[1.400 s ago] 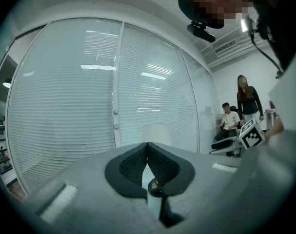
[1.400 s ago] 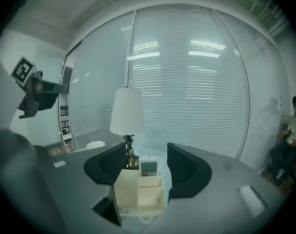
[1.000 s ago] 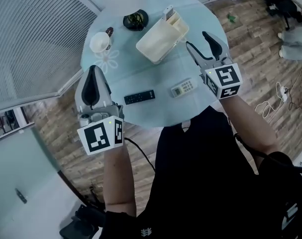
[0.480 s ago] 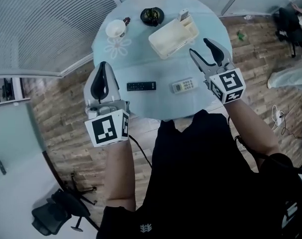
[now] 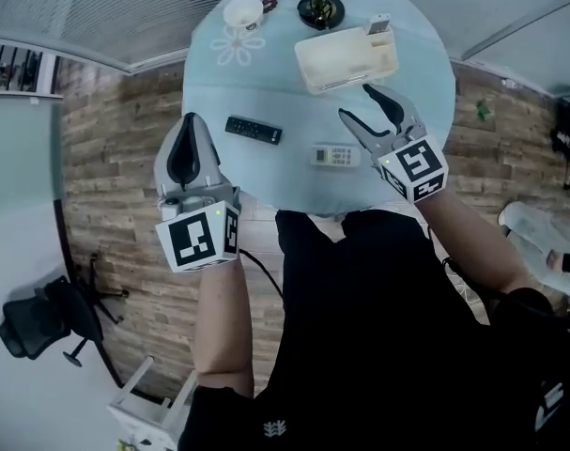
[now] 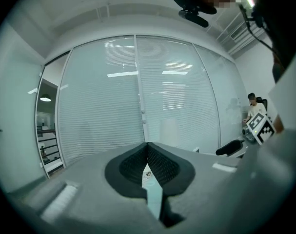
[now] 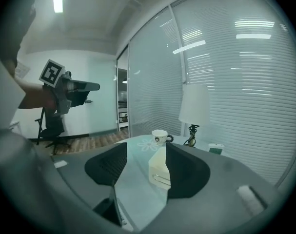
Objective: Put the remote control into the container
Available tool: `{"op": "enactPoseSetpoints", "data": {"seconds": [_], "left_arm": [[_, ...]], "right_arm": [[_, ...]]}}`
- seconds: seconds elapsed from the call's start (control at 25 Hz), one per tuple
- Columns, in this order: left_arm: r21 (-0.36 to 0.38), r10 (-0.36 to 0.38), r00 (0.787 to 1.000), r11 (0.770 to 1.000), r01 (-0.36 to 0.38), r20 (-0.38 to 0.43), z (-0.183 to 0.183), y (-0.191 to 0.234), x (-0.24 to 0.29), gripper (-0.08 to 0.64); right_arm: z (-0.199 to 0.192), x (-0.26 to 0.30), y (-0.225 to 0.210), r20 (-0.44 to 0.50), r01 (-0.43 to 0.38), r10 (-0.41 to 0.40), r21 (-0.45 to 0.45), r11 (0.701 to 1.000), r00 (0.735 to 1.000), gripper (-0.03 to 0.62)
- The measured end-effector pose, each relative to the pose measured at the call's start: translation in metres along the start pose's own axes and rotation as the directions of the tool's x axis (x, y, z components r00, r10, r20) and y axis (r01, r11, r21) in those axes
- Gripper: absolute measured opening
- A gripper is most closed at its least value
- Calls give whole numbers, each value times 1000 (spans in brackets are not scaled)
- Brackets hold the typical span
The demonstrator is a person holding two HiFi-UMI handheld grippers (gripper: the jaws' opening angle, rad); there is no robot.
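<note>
The right gripper (image 5: 356,101) stands with its jaws wide apart and nothing between them. In the head view it hovers over the right side of the round pale tabletop (image 5: 266,87), tips pointing to the upper left of the frame. In the right gripper view the open gap of this gripper (image 7: 145,152) frames the cream container (image 7: 159,168) further along the tabletop, with a white cup (image 7: 159,136) and a white-shaded lamp (image 7: 195,106) beyond it. In the head view the white remote (image 5: 334,155) lies flat on the tabletop just left of the right gripper's body, near the lower edge of the tabletop. The container (image 5: 346,56) sits just above the jaw tips, apart from them. A small white device (image 5: 378,24) stands at its upper right corner, and I cannot tell whether it is inside. The left gripper (image 5: 192,118) has its jaws pressed together on nothing. In the head view it hangs off the left edge of the tabletop over the wood floor (image 5: 115,158). The left gripper view shows the pads of that gripper (image 6: 148,152) meeting before a wall of blinds. The black remote (image 5: 254,130) lies on the tabletop right of the left gripper, well left of the white remote. Both remotes are outside the container. A dark round dish (image 5: 320,7) and the cup (image 5: 243,12) sit at the upper edge of the tabletop.
</note>
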State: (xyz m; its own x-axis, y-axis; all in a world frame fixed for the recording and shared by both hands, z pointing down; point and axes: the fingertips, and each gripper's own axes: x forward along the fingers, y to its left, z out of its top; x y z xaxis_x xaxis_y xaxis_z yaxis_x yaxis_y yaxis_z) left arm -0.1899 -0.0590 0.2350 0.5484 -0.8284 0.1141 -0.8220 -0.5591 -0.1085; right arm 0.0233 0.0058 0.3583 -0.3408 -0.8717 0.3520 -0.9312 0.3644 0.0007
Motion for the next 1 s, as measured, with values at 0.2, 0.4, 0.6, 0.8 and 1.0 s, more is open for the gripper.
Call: {"op": "enactPoseSetpoints", "data": {"seconds": [0.2,0.4,0.6,0.8,1.0], "left_arm": [[-23,109,994,994,-110,-28,-19,-8,-29,2],[-31,167,984,985,-169,-56,-36,-11,-49,2],[-40,204,976,977,-207,-81,-63,-5,-55,2],[-51,224,969,972,-230,-101,-91,-6,-55,2],[-58,252,960,964,-261,-121,-113,0,-69,1]], "right_arm": [[-18,8,26,-30,-158,157,-45,986,987,253],[-46,16,55,-92,-285,278,-77,956,956,255],[-89,28,81,-169,-385,368,-81,919,914,256],[-140,41,96,-274,-473,436,-87,877,857,265],[-179,49,118,-376,-566,484,-145,811,790,296]]}}
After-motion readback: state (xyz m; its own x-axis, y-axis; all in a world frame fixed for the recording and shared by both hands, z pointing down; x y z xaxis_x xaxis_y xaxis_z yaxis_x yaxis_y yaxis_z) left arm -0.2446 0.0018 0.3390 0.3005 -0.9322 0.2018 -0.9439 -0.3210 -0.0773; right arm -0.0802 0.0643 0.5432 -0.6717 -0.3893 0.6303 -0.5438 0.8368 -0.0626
